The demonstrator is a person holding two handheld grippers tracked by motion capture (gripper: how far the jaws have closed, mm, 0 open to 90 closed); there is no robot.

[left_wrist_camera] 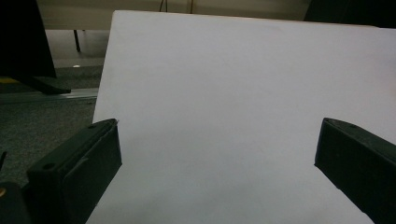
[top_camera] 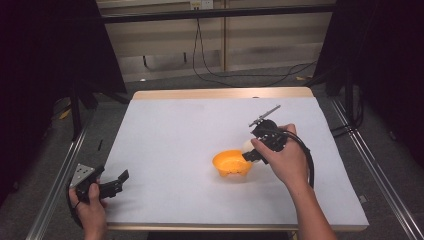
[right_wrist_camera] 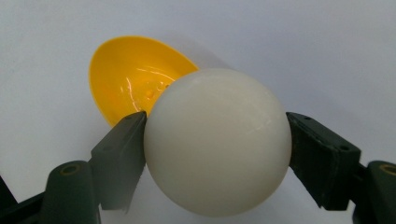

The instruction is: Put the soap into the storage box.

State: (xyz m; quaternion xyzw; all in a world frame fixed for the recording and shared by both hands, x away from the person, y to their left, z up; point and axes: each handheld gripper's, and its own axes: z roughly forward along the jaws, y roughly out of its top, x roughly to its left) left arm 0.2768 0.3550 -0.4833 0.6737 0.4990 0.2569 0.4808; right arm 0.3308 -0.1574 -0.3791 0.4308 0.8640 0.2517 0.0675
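A smooth, glossy cream-white ball (right_wrist_camera: 217, 142) sits clamped between the 2 black jaws of the right hand-held gripper (top_camera: 251, 151), 1 jaw pressed to each side of it. Just beyond it an orange bowl (top_camera: 231, 163), shiny inside, lies on the counter (top_camera: 175, 130), and in the high view the ball is at the bowl's right rim. The left hand-held gripper (top_camera: 118, 181) rests at the counter's near left corner, jaws wide apart with nothing between them. The counter is covered in pale white, with a wooden far edge; dark carpet, black cables (top_camera: 240, 75) and metal rails (top_camera: 57, 187) surround it.
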